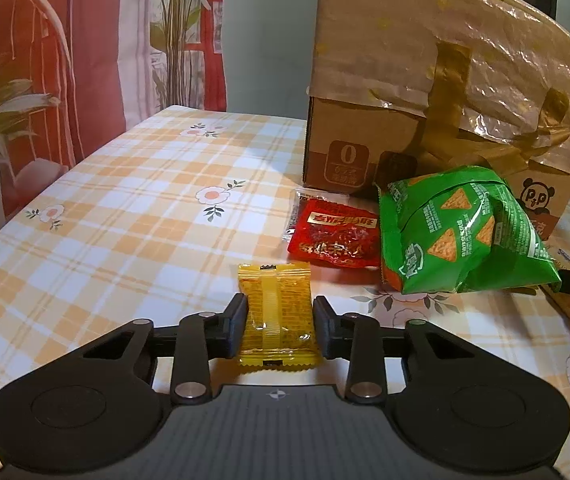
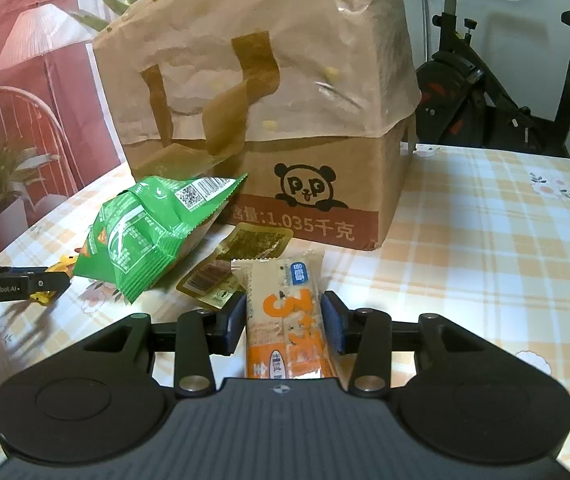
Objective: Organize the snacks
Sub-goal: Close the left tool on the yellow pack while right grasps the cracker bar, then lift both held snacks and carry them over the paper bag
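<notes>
Both tongs loaded, sorting barely begun

Orange bar [image 2: 283, 320] is clamped in my right tongs [image 2: 283, 322], yellow packet [image 1: 277, 316] sits between my left tongs [image 1: 279, 320] with the pads at its sides, gripping I judge. From largest down: the box [image 2: 325, 200] under its brown bag [image 2: 265, 60] stands at the back of the table [image 1: 145, 220]; against it lean the green chips [image 1: 457, 232], then the red sachet [image 1: 335, 236] and small brown packets [image 2: 253, 244], all loose. Nothing looks grouped yet, so most is left.
</notes>
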`<action>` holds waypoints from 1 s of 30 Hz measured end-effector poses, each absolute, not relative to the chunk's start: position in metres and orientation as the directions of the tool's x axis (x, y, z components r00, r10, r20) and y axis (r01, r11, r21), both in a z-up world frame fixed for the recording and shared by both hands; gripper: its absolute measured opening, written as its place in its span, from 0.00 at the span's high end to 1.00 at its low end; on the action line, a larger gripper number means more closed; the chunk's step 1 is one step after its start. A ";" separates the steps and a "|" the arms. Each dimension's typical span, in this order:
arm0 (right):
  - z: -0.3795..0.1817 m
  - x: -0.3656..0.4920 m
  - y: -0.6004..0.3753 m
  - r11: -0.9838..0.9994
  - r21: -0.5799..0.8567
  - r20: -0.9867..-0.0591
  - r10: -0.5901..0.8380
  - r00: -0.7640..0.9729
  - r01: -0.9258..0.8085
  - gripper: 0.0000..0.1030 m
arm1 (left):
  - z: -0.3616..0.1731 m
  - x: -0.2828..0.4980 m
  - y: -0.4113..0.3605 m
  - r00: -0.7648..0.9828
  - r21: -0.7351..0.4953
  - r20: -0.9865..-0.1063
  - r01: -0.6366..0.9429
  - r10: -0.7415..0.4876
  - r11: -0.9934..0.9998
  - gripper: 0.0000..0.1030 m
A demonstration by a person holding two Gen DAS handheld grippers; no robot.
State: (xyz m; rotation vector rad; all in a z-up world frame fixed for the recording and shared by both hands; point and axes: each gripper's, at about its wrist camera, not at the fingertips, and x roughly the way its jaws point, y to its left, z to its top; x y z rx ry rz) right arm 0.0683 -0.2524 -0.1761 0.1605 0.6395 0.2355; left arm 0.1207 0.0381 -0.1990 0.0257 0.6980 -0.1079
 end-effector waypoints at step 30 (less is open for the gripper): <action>-0.173 0.063 -0.253 0.959 0.221 -0.552 0.275 0.787 -0.180 0.62 | -0.176 0.106 0.051 0.794 -0.095 -0.584 0.138 -0.168 0.986 0.66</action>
